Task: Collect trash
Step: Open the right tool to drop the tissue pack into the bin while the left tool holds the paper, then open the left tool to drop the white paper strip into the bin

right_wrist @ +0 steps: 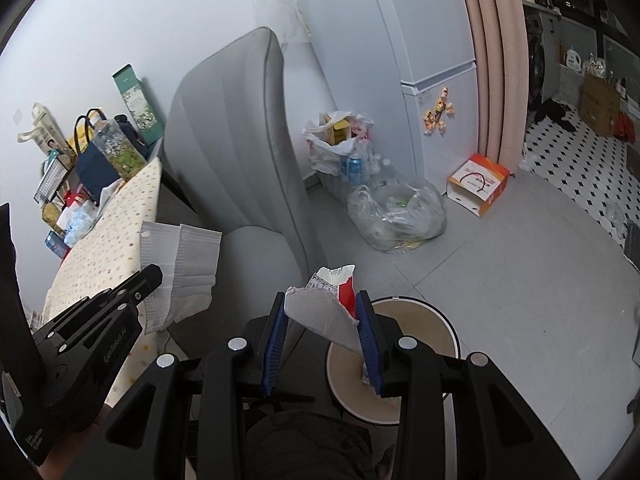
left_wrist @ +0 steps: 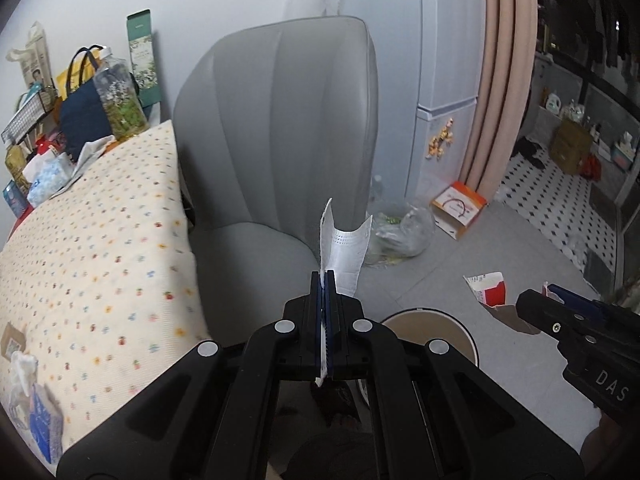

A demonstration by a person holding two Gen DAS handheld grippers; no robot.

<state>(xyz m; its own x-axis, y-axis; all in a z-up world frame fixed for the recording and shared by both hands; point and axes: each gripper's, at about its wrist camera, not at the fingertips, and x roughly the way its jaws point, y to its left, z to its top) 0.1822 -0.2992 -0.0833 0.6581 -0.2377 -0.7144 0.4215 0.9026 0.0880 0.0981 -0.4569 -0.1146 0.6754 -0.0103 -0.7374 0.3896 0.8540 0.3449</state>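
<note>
My left gripper (left_wrist: 325,280) is shut on a white face mask (left_wrist: 344,252), held in the air in front of a grey chair. The mask also shows in the right wrist view (right_wrist: 180,264), hanging from the left gripper (right_wrist: 154,274). My right gripper (right_wrist: 322,308) is shut on a torn red and white paper carton (right_wrist: 328,304), held just above a round bin (right_wrist: 448,328) with a pale inside. In the left wrist view the bin (left_wrist: 430,320) stands on the floor just beyond my fingers, and the right gripper (left_wrist: 550,292) holds the carton (left_wrist: 488,286) to its right.
A grey chair (left_wrist: 280,140) stands ahead, beside a table with a dotted cloth (left_wrist: 100,240) that carries bags and tissues. On the floor lie a clear plastic bag (right_wrist: 396,216), a white bag of bottles (right_wrist: 344,148) and an orange and white box (right_wrist: 478,184) near a fridge (right_wrist: 440,80).
</note>
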